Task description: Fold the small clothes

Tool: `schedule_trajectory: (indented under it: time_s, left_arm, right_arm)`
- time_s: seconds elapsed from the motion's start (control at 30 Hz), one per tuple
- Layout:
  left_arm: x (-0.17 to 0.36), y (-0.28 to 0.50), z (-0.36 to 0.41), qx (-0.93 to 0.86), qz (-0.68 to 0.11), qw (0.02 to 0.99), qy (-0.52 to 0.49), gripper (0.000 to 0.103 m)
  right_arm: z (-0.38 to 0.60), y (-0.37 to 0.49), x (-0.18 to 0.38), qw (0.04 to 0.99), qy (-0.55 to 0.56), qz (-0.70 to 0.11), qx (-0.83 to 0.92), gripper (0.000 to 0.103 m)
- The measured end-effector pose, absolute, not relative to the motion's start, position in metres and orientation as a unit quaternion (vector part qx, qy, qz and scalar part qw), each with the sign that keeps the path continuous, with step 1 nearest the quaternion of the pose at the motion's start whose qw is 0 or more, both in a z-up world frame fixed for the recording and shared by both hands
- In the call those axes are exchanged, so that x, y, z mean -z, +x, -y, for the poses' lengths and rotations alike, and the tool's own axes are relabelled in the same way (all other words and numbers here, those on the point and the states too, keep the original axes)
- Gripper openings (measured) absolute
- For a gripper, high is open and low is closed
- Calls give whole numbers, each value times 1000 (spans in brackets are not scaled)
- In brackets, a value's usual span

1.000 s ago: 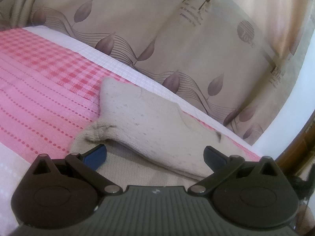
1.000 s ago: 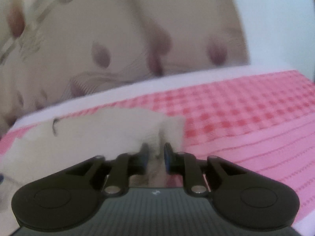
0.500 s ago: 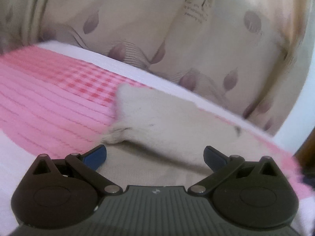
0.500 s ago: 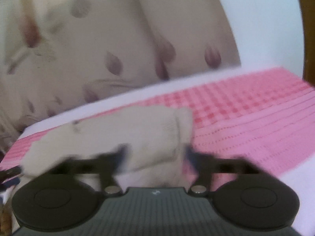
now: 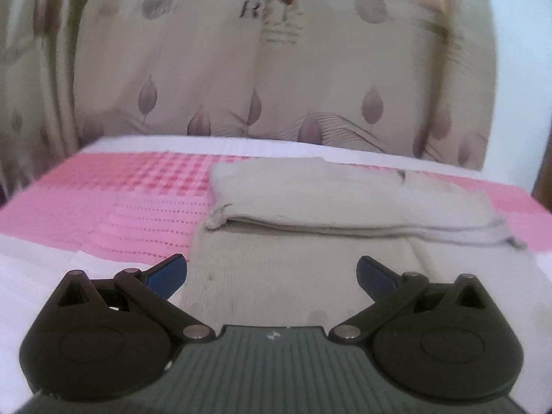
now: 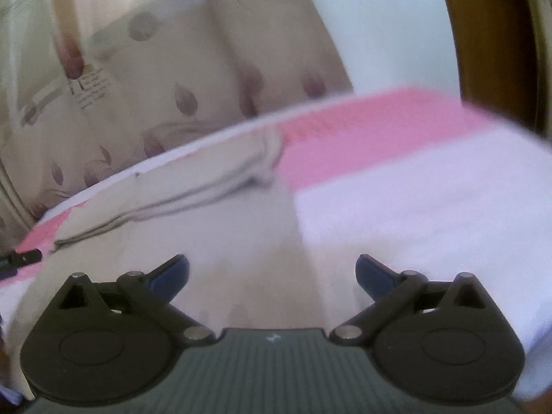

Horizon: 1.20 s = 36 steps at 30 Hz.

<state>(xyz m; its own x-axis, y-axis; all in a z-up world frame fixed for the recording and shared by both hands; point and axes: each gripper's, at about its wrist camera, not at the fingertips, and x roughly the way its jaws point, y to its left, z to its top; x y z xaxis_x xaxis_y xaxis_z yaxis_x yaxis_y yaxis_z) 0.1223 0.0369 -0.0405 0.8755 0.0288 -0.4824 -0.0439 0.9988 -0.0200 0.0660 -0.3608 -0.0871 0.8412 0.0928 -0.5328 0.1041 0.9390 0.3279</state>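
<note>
A beige knitted garment [image 5: 310,207] lies on the pink and white bedspread [image 5: 120,189], its far part folded over toward me with the fold's edge running left to right. My left gripper [image 5: 272,272] hovers open over the garment's near part, nothing between its blue pads. In the right wrist view the same garment [image 6: 193,179] lies to the left, folded edge showing. My right gripper [image 6: 272,272] is open over the garment's right edge where it meets the white band of the bedspread [image 6: 414,207]. Both views are blurred.
A beige curtain with leaf prints [image 5: 276,79] hangs right behind the bed. A dark wooden frame [image 6: 490,34] stands at the right, beside a white wall [image 6: 379,17]. A dark object [image 6: 20,258] pokes in at the left edge of the right wrist view.
My right gripper let go of the garment's folded part, opened wide and drew back to the right. My left gripper stayed open, rolled level and pulled back, so the garment now lies square ahead.
</note>
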Motion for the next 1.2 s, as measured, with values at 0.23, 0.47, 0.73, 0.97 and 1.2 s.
schedule_trajectory:
  time_s: [0.23,0.47,0.73,0.97,1.2]
  left_arm:
    - [36,92,-24,-5,-241,970,18,103]
    - [40,76,-25,1,-246,969,25,103]
    - [47,68,-33,-6,-255,967,23,103]
    - [52,53,-48,18,-239,971,19,103]
    - [60,41,-85,103,-284,952,-49,103]
  right_arm:
    - [320,57,105,945,94,-312,27,103]
    - [305,45,116,954,55,-289,56,103]
    - [333,18,121,961,173,-216,0,103]
    - [329,7,118,962,164,-212,47,103]
    - [366,2,116,951,210,-227,-14,103]
